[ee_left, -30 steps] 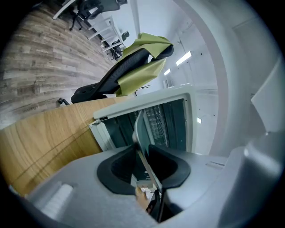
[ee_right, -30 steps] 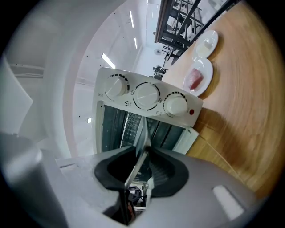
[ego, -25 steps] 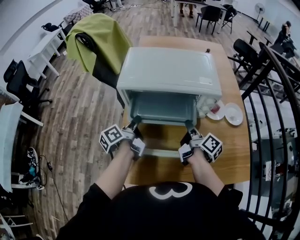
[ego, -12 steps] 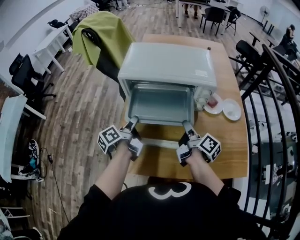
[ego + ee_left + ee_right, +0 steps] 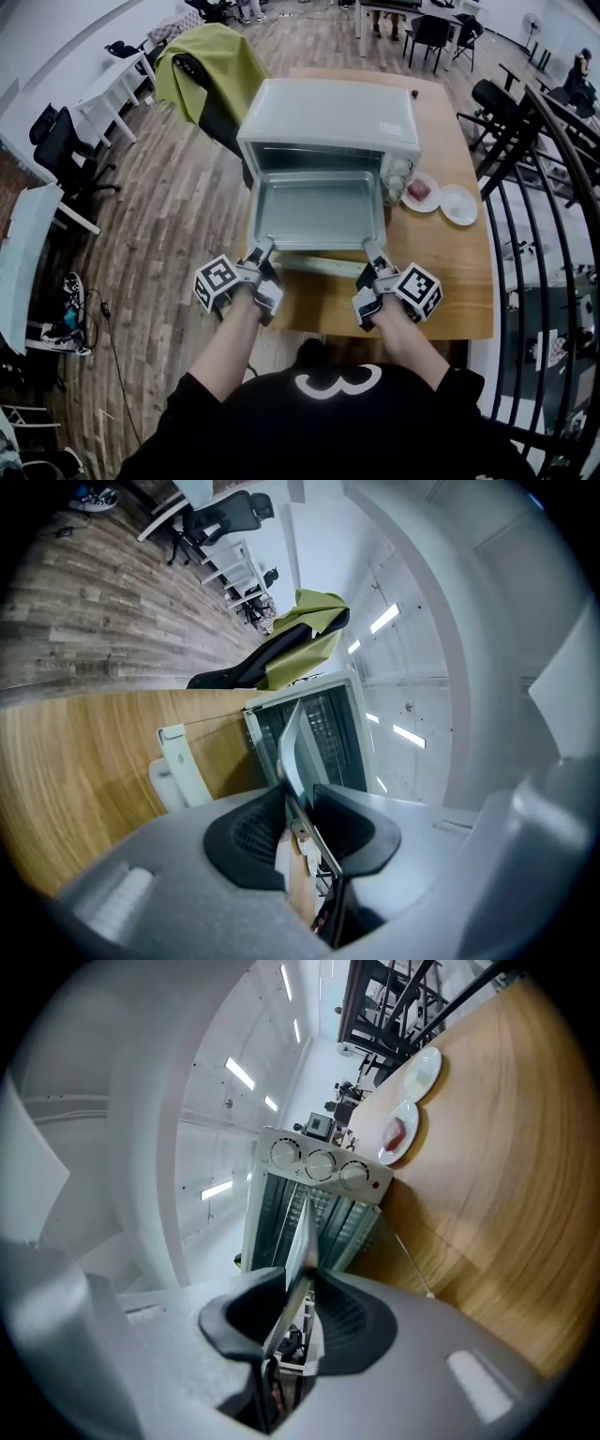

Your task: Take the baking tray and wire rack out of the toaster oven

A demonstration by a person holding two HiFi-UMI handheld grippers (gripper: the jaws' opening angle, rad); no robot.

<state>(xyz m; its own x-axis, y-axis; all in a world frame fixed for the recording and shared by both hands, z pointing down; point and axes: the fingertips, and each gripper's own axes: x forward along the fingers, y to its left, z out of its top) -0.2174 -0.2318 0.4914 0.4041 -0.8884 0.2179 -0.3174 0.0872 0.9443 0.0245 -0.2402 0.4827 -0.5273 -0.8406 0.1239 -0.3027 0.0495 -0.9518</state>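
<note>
The pale green toaster oven (image 5: pixel 328 117) stands on the wooden table (image 5: pixel 450 281) with its door dropped open. A grey baking tray (image 5: pixel 319 208) sticks most of the way out of the cavity, above the door and its handle (image 5: pixel 314 267). My left gripper (image 5: pixel 265 246) is shut on the tray's near left corner, my right gripper (image 5: pixel 372 247) on its near right corner. In the left gripper view the tray rim (image 5: pixel 292 752) runs edge-on between the pads of the left gripper (image 5: pixel 298 803). The right gripper (image 5: pixel 302 1288) pinches the tray rim (image 5: pixel 302 1232) likewise. Wire bars (image 5: pixel 328 724) show inside the oven.
Two small white plates (image 5: pixel 422 192) (image 5: pixel 458 203) sit on the table right of the oven, one with something red on it. A chair draped in green cloth (image 5: pixel 211 66) stands behind the oven at left. A black railing (image 5: pixel 525 187) runs along the right.
Both grippers have drawn back toward the person with the tray in them. The tray has slid from mostly inside the oven to mostly outside it.
</note>
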